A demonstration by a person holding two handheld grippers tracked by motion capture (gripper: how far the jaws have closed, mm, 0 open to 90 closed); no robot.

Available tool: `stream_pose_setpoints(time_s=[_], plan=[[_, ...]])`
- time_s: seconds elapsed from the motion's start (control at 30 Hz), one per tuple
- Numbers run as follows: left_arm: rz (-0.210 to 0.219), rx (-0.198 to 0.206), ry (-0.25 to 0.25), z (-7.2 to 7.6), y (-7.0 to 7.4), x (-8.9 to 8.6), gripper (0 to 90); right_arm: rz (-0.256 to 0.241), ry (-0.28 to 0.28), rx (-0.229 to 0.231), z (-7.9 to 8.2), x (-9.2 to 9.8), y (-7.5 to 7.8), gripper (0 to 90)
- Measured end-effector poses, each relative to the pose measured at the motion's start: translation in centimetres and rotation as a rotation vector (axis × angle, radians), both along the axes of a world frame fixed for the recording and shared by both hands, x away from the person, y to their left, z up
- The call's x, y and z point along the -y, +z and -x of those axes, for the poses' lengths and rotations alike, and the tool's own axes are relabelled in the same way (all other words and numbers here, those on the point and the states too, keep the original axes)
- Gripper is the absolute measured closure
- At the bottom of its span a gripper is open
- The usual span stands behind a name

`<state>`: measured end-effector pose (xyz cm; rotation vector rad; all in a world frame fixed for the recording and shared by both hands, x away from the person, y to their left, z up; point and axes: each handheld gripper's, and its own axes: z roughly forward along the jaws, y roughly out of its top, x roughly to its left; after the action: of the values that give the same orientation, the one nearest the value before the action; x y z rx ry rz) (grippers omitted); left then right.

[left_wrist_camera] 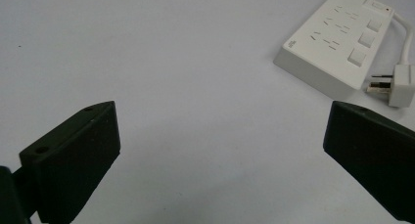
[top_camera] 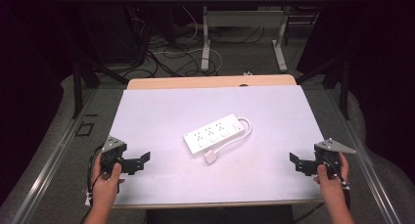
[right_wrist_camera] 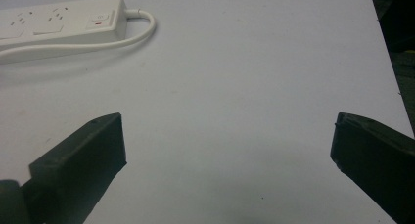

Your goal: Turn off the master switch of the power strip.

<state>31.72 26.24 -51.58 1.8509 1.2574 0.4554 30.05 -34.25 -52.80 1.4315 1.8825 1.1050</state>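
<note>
Nothing looked started: the strip (top_camera: 214, 134) lay mid-bench, untouched, plug (top_camera: 211, 157) loose; left gripper (top_camera: 138, 163) and right gripper (top_camera: 298, 163) gaped wide, empty, near the front corners.

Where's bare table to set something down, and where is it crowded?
Free: the far strip between the power strip and the table's back edge, and the near patches between it and each gripper, left and right. Crowded: only the middle, where its cable loops and the plug lies.
</note>
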Motion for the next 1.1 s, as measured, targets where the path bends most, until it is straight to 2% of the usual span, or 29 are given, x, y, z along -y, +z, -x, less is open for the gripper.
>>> stream_pose_setpoints(time_s=[0.1,0.13,0.17,0.23,0.27,0.37,0.47,0.5,0.57,0.77,0.8,0.9,1.1], plan=[[-0.001,-0.005,-0.002,0.0,0.0,0.0,0.4,-0.001,-0.006,-0.008,0.1,-0.1,-0.1,0.0],[0.003,-0.002,0.003,0.0,-0.1,0.1,0.4,0.015,-0.007,-0.030,0.2,0.0,0.1,0.0],[0.004,-0.006,0.003,0.0,-0.1,0.1,0.4,0.003,-0.007,-0.012,0.0,0.0,-0.1,0.0],[0.007,-0.013,-0.001,0.0,-0.1,0.0,0.4,-0.008,-0.018,-0.014,-0.1,0.0,-0.2,0.0],[0.006,-0.012,0.001,0.0,-0.2,0.0,0.4,-0.007,-0.006,-0.030,-0.2,0.1,-0.2,0.0],[-0.003,-0.013,0.001,0.0,-0.2,0.1,0.4,0.000,-0.005,-0.033,-0.2,0.1,-0.3,0.0],[0.000,-0.017,0.000,0.0,-0.2,0.1,0.4,0.026,0.024,-0.055,-0.3,0.0,-0.3,0.0],[0.001,-0.022,-0.003,0.0,-0.2,0.2,0.4,0.018,0.015,-0.030,-0.5,-0.2,-0.6,0.0],[0.003,-0.030,-0.006,0.1,-0.3,0.2,0.4,0.048,0.047,-0.070,-0.5,-0.2,-0.3,0.0],[0.006,-0.033,-0.005,0.2,-0.4,0.2,0.4,0.074,0.077,-0.092,-0.4,-0.9,0.1,0.0],[0.009,-0.021,-0.002,0.2,-0.4,0.2,0.4,0.074,0.077,-0.092,-0.4,-0.9,0.1,0.0],[0.012,-0.034,-0.008,0.3,-0.4,0.1,0.4,0.077,0.096,-0.114,-0.5,-1.2,0.3,0.0],[0.015,-0.032,-0.002,0.4,-0.3,0.1,0.4,0.097,0.115,-0.159,-0.5,-1.6,0.5,0.0]])
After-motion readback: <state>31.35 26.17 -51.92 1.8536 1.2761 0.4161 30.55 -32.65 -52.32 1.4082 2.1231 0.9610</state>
